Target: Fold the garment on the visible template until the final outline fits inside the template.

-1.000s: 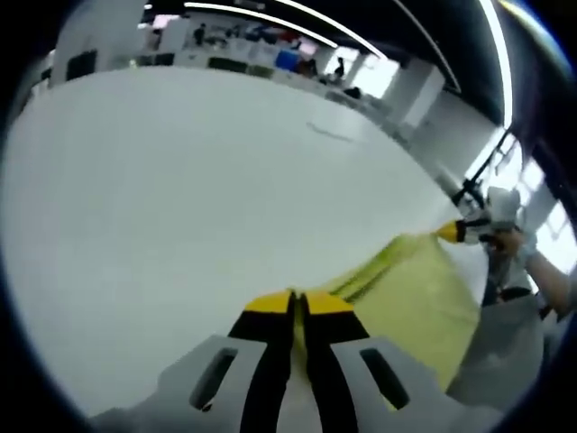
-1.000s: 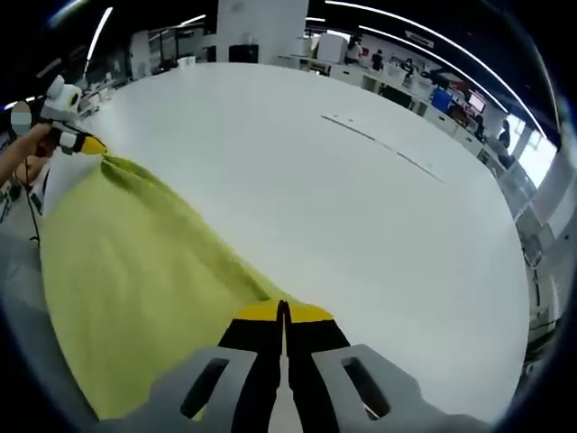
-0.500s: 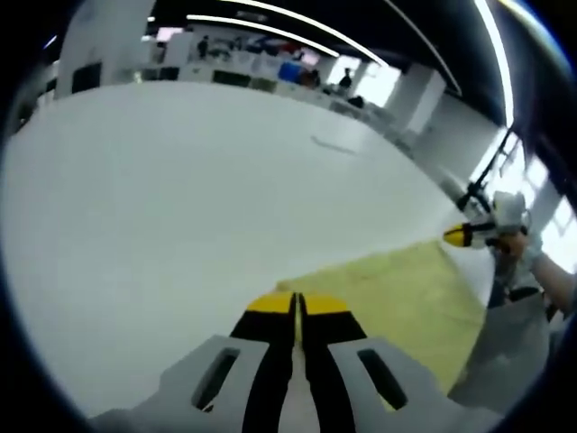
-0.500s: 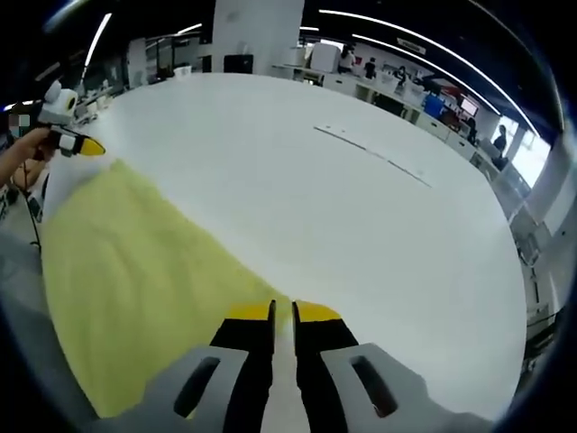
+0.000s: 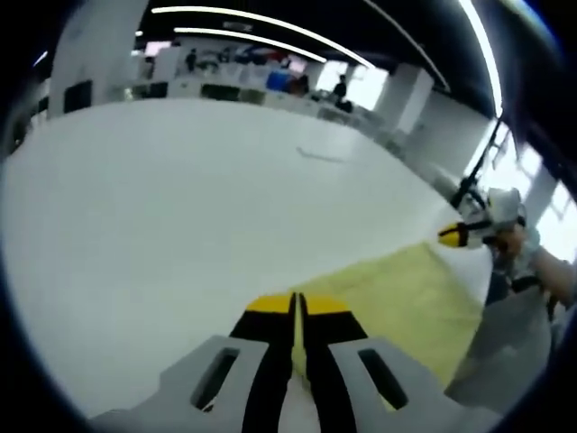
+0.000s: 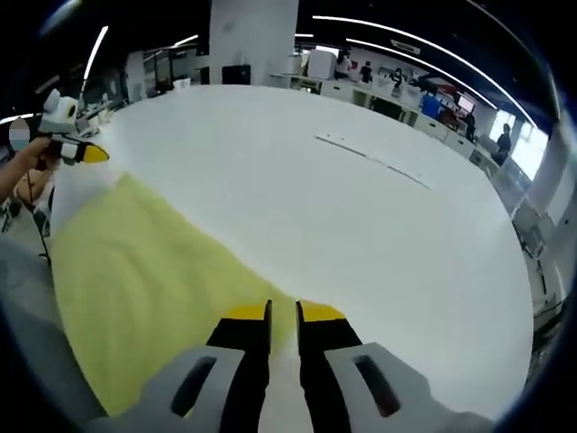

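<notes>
In the left gripper view the left gripper (image 5: 297, 307) points out over the white table (image 5: 180, 207), its yellow-tipped jaws pressed close with only a thin slit between them and nothing caught in it. The right gripper (image 5: 453, 235) comes in from the right, held in a person's hand (image 5: 518, 248), raised just off the far corner of the yellow garment (image 5: 406, 302). In the right gripper view the right gripper (image 6: 282, 316) has its jaws slightly spread, a clear gap between the tips, empty. The left gripper (image 6: 88, 154) hangs at the upper left, just above the garment's (image 6: 144, 280) corner.

A second ago both grippers pinched the cloth taut between them, lifted in folds; now both have let go and the garment lies flat on the table's (image 6: 361, 234) near edge. A thin dark line (image 6: 374, 161) marks the table farther out
</notes>
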A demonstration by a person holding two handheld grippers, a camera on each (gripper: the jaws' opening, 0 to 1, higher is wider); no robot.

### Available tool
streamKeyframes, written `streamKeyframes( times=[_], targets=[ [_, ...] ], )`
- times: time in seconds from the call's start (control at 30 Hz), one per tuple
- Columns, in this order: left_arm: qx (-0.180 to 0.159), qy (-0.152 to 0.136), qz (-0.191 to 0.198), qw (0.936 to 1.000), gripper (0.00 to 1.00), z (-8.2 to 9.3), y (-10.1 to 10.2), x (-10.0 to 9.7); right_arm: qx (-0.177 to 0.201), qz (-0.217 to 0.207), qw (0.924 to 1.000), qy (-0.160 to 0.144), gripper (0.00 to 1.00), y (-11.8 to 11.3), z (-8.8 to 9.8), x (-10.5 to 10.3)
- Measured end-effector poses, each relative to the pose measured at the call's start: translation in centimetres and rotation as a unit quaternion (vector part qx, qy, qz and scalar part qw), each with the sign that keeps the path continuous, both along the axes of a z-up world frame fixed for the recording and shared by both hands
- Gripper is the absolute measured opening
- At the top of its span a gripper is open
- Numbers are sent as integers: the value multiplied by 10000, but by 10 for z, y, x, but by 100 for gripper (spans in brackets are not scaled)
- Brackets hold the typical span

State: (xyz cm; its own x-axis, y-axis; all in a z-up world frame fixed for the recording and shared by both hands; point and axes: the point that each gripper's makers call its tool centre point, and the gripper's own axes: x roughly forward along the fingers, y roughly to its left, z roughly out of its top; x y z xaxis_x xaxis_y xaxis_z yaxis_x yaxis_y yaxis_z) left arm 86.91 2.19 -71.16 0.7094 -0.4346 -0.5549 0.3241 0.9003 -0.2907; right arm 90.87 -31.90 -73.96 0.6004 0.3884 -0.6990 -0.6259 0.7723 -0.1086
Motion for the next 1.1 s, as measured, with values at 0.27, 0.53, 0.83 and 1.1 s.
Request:
streamKeyframes(
  times=[0.27,0.53,0.83,1.1],
  targets=[
    [141,-188,-175,9996,8,11,-10,0,141,119,9997,-151,18,10,17,-2],
    [410,-335,-454,9976,18,26,-17,-3,157,344,9991,-198,27,19,30,-9],
    [979,-401,-940,9899,22,33,-26,-16,153,475,9982,-322,31,21,44,-18],
    [1195,-486,-1219,9841,31,42,-34,-26,362,675,9968,-206,38,31,53,-34]
  ],
)
